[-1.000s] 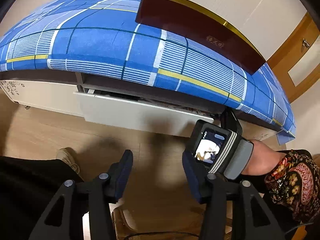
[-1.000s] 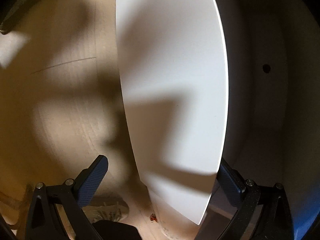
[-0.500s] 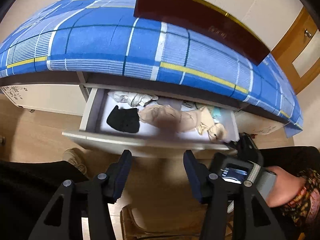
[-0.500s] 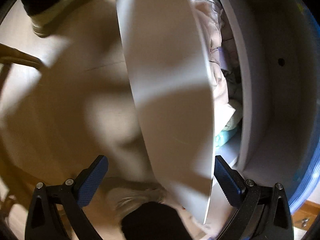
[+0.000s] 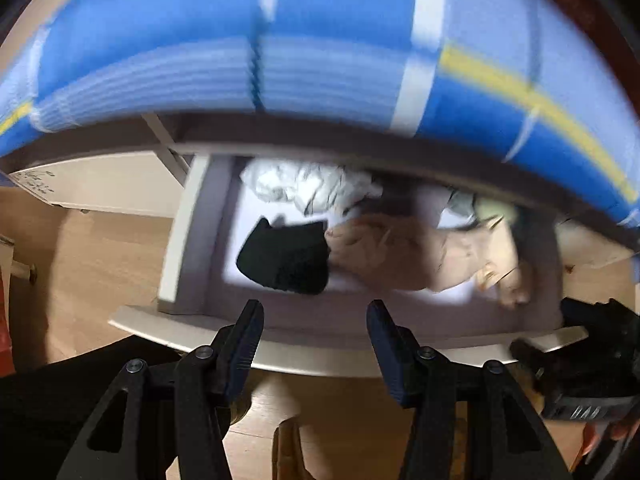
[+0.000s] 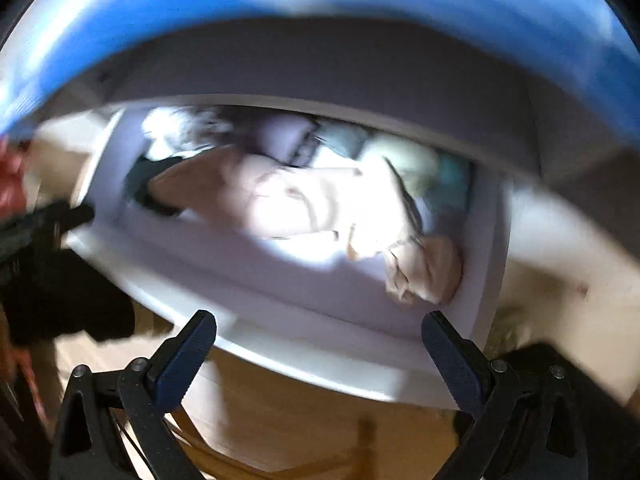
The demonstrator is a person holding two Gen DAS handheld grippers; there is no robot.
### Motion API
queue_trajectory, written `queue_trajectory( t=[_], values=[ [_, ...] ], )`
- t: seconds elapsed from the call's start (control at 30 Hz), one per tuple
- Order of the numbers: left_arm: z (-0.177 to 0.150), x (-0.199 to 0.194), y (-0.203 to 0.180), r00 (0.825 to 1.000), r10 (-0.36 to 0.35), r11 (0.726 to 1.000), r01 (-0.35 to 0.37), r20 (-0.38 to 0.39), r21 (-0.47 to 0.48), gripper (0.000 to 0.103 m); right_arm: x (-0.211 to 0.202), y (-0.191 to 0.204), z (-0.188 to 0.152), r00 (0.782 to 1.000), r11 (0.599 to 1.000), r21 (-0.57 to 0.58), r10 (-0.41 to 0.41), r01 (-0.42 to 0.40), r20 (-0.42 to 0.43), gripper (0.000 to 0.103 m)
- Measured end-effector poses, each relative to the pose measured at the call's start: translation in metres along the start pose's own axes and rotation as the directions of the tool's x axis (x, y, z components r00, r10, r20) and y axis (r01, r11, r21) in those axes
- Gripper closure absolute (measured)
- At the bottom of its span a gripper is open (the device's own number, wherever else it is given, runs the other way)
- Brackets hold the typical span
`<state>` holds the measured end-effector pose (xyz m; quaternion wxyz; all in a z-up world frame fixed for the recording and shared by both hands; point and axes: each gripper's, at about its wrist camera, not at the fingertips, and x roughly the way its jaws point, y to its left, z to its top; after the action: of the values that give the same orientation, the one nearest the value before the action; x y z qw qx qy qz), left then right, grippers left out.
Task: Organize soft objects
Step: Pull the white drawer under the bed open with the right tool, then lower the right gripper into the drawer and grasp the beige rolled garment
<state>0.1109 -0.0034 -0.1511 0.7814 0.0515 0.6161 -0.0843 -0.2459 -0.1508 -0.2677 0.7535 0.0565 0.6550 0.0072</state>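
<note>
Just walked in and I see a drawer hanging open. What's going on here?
A person holds a two-finger gripper in each hand over an open white drawer under a bed with a blue plaid sheet. The left gripper and right gripper are both open and hold nothing. Inside lie a black garment, a white crumpled cloth and beige clothing, untouched.

Black left claw (image 5: 314, 326) (blue ribbed pads, silver screws), matching right claw (image 6: 318, 338)
</note>
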Motion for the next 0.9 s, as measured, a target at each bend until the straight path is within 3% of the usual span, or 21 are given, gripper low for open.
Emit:
queue_trajectory(
  t=[0.27, 0.43, 0.63, 0.9],
  values=[
    [-0.006, 0.038, -0.005, 0.996, 0.064, 0.997, -0.060, -0.069, 0.056, 0.049, 0.033, -0.026, 0.001, 0.996, 0.977, 0.207, 0.062, -0.048, -0.062, 0.000],
    [-0.011, 0.041, -0.008, 0.993, 0.081, 0.993, -0.073, -0.081, 0.093, 0.049, 0.037, -0.019, -0.004, 0.997, 0.981, 0.189, 0.046, -0.034, -0.062, 0.000],
    [-0.025, 0.041, -0.006, 0.986, 0.077, 0.992, -0.062, -0.146, 0.106, 0.048, 0.063, -0.022, -0.001, 0.988, 0.980, 0.194, 0.074, -0.048, -0.133, 0.000],
    [-0.049, 0.038, -0.003, 0.955, 0.073, 0.992, -0.040, -0.287, 0.119, 0.048, 0.068, -0.015, -0.011, 0.969, 0.978, 0.207, 0.082, -0.032, -0.235, 0.000]
  ],
)
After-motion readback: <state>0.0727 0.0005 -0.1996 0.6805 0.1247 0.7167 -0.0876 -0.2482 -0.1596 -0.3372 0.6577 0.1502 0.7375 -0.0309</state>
